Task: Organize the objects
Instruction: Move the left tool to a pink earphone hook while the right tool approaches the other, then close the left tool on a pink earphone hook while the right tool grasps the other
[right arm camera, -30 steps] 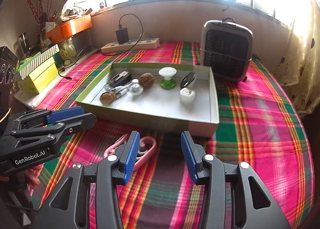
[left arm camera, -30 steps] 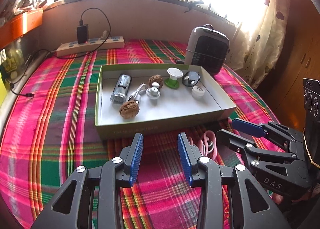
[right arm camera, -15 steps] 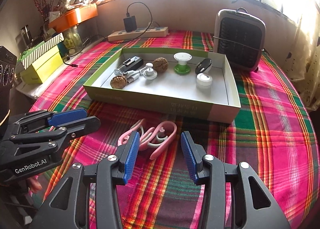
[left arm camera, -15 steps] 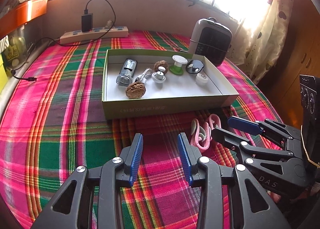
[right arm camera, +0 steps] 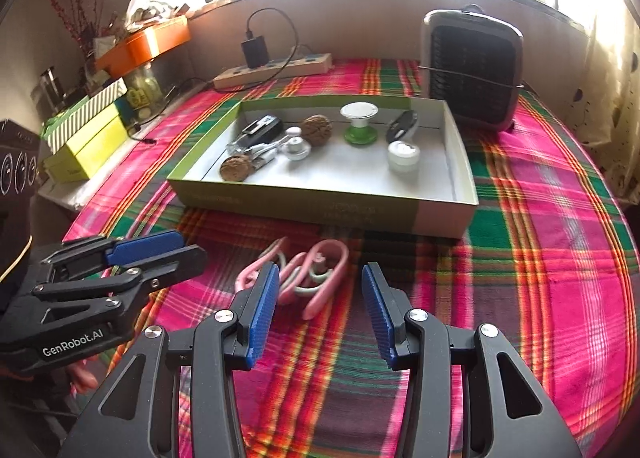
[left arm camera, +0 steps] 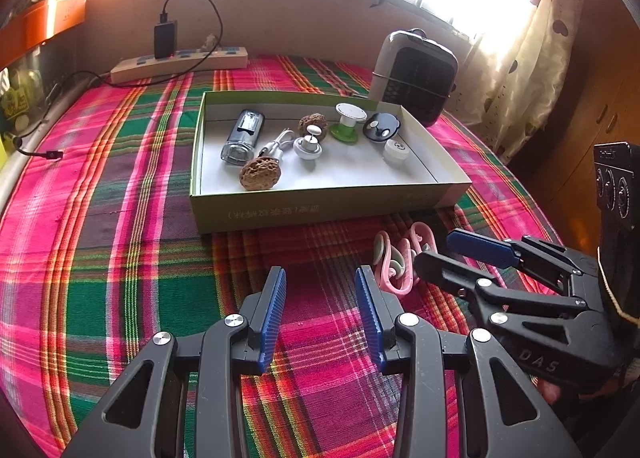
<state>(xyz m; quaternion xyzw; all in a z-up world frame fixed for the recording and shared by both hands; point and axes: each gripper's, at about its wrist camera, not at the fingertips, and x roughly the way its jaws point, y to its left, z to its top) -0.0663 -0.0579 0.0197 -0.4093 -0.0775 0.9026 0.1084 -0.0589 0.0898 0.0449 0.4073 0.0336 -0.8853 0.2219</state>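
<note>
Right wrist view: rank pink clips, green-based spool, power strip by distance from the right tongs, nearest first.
1. Pink clips: on the cloth just ahead of the right tongs, outside the box.
2. Green-based spool: upright at the back of the box.
3. Power strip: far left, against the wall.

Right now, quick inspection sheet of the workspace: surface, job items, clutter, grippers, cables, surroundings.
Surface: plaid cloth covers the table.
Job's things: green box holds two walnuts, a green-based stand and other small bits; pink earhooks lie on the cloth outside, before the box.
Clutter: heater behind the box.
Grippers: left gripper open, empty; right gripper open, empty, just short of the earhooks.
Cables: power strip with plugged charger at the far edge; loose cable end on the cloth.
Surroundings: window, curtain, stacked boxes.
</note>
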